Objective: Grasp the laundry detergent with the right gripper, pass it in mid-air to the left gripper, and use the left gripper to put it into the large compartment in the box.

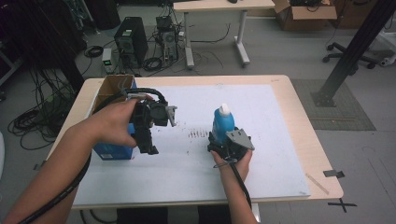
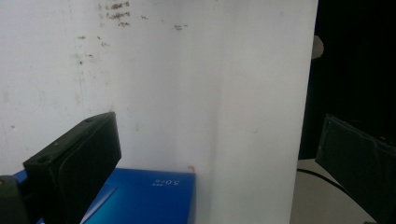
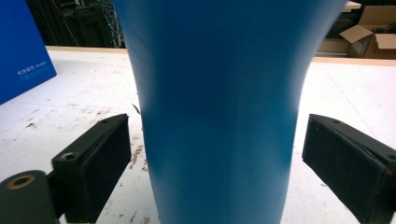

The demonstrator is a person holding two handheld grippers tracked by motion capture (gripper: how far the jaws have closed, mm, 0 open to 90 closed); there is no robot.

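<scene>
The blue bottle (image 1: 223, 123) with its white cap (image 1: 225, 109) stands upright on the white sheet (image 1: 275, 135) that covers the wooden table (image 1: 303, 116), a little right of the middle, just behind a patch of dark smudges (image 1: 198, 133). The right gripper (image 1: 229, 140) sits low behind the bottle on the person's side, held in the right hand (image 1: 233, 161), with its grey plate on top. In the right gripper view the bottle (image 3: 219, 107) rises between the two black jaws; a narrow strip of the sheet shows between each pad and the bottle's wall, so the jaws are spread around it and do not press on it. The left gripper (image 1: 152, 119), held in the left hand (image 1: 114, 123), hangs above the blue box (image 1: 112, 150) at the left part of the table, beside an open cardboard carton (image 1: 112, 86). In the left gripper view its jaws stand wide apart with nothing between them, looking down on the sheet (image 2: 187, 84) and a corner of the blue box (image 2: 144, 196). The two grippers are well apart.
</scene>
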